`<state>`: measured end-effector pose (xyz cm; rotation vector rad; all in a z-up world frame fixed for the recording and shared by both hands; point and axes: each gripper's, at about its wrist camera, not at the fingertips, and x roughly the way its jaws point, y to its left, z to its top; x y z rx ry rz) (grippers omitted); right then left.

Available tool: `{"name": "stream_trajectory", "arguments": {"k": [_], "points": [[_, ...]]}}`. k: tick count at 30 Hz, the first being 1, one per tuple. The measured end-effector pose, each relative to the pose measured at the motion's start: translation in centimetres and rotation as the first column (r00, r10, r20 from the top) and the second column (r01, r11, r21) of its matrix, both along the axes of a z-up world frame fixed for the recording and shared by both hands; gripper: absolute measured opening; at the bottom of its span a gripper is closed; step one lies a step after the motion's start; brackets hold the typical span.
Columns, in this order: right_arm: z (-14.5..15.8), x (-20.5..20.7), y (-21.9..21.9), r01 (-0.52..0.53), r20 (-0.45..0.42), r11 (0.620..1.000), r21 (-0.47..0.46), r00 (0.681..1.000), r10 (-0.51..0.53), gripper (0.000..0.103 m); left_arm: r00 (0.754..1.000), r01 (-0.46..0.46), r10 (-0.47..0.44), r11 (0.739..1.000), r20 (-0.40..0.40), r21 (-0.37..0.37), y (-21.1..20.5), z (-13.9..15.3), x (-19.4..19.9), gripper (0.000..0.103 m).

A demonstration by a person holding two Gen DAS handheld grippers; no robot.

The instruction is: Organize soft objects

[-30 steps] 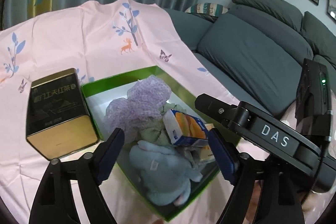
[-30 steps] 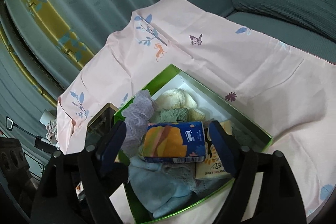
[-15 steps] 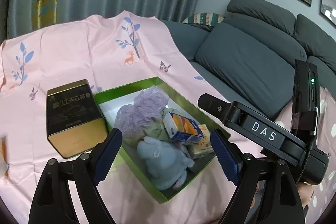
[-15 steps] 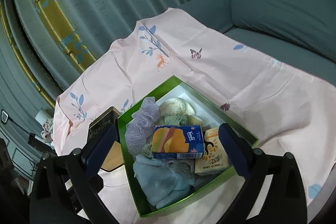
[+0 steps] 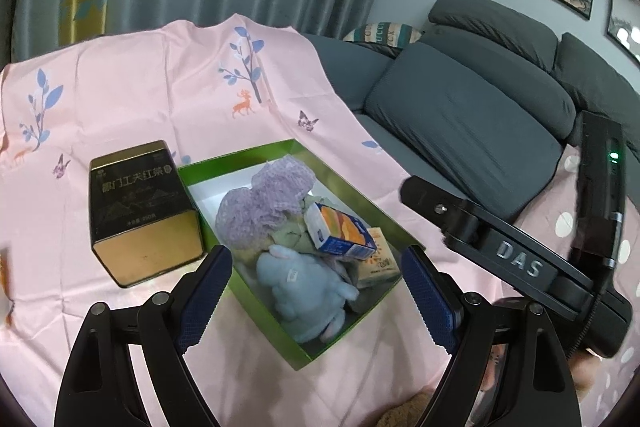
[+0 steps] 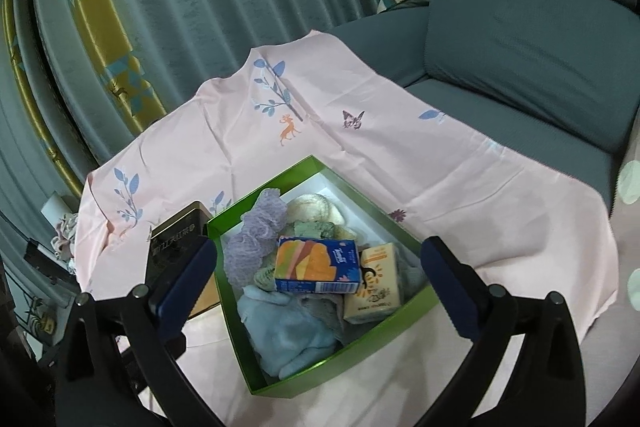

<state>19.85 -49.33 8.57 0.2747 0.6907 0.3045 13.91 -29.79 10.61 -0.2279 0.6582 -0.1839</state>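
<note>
Hovering over the green box (image 6: 340, 359), the right hand-held gripper (image 6: 320, 267) has its jaws opening wide, nothing pressed between them. The tissue pack (image 6: 316, 264) lies on top of the soft things inside the box, directly ahead and below this gripper, its long axis running across the gap from jaw to jaw. The left hand-held gripper (image 5: 316, 291) is spread and empty too, nearer the blue plush toy (image 5: 304, 287). Judgement: the right one is nearer the pack.
</note>
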Motion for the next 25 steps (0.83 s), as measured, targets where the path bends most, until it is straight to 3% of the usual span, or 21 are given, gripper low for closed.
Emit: {"name": "stream_trajectory", "arguments": {"k": [25], "points": [[0.7, -1.7, 0.1, 0.059, 0.024, 0.994, -0.089, 0.998, -0.057, 0.102, 0.998, -0.005, 0.004, 1.0, -0.056, -0.012, 1.0, -1.6, 0.9, 0.091]]}}
